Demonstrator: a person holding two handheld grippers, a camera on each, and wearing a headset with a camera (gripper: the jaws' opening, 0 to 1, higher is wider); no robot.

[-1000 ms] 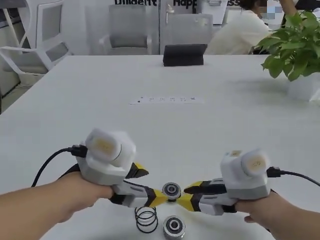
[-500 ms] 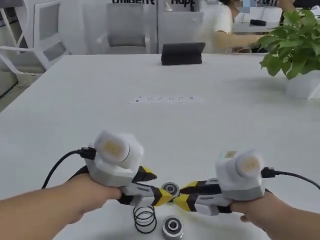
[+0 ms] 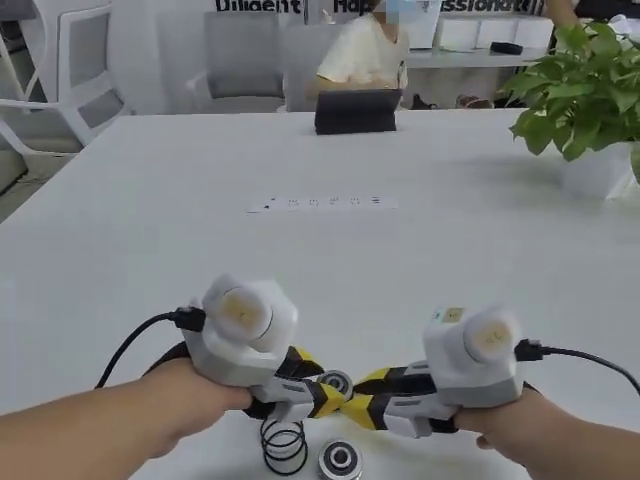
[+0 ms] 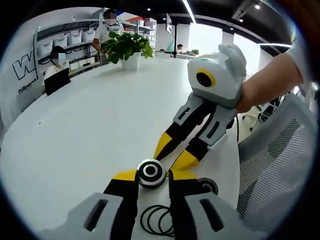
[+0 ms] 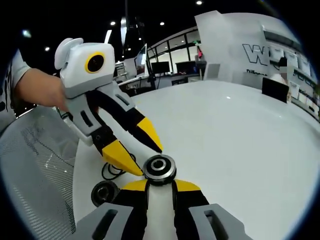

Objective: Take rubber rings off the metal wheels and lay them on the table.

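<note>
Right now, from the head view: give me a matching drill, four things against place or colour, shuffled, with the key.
1 farther wheel
2 nearer wheel
3 rings
4 plant

a green, at the far right of the table
b black, piled flat
c between yellow jaw tips
d lying just right of the rings

Pairs: 1-c, 2-d, 3-b, 4-a

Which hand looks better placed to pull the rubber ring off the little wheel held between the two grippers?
Likely the right. The wheel sits pinched between the left gripper's jaw tips, steadying it, while the right gripper has its tips at the wheel's rim, apparently free to peel the ring.
</note>
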